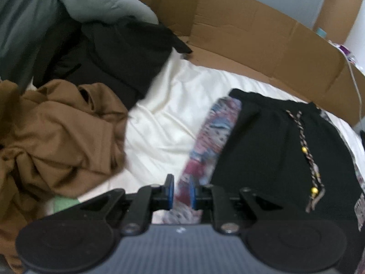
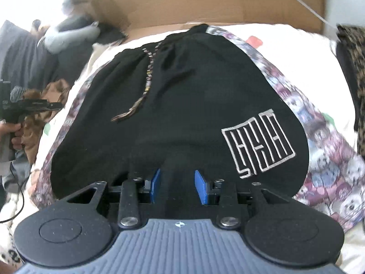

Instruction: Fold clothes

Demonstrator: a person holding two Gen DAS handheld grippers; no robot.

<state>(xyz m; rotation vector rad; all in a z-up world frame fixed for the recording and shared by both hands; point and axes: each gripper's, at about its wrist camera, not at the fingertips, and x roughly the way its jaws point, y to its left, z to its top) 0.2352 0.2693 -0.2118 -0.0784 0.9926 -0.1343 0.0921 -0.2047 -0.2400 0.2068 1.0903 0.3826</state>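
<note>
right now our left gripper [image 1: 181, 190] has its blue pads close together, pinched on the patterned side panel [image 1: 212, 137] of the black shorts [image 1: 269, 150], at the near edge of the garment. our right gripper [image 2: 177, 187] has its pads set wider, with a ridge of the shorts' black cloth rising between them; we cannot tell whether they truly clamp it. the shorts lie spread flat on the white bedsheet [image 1: 164, 123], waistband away from us, a braided drawstring [image 2: 146, 84] trailing down the front and a white embroidered logo [image 2: 257, 143] near the hem on the right. in the right wrist view a hand [image 2: 13, 132] shows at the left edge, wrapped around the other gripper's handle. left of the shorts sits a crumpled brown garment [image 1: 57, 137], and beyond it a black garment [image 1: 114, 61] and a grey one [image 1: 100, 2]. flattened cardboard [image 1: 262, 45] lies along the far side of the bed.
</note>
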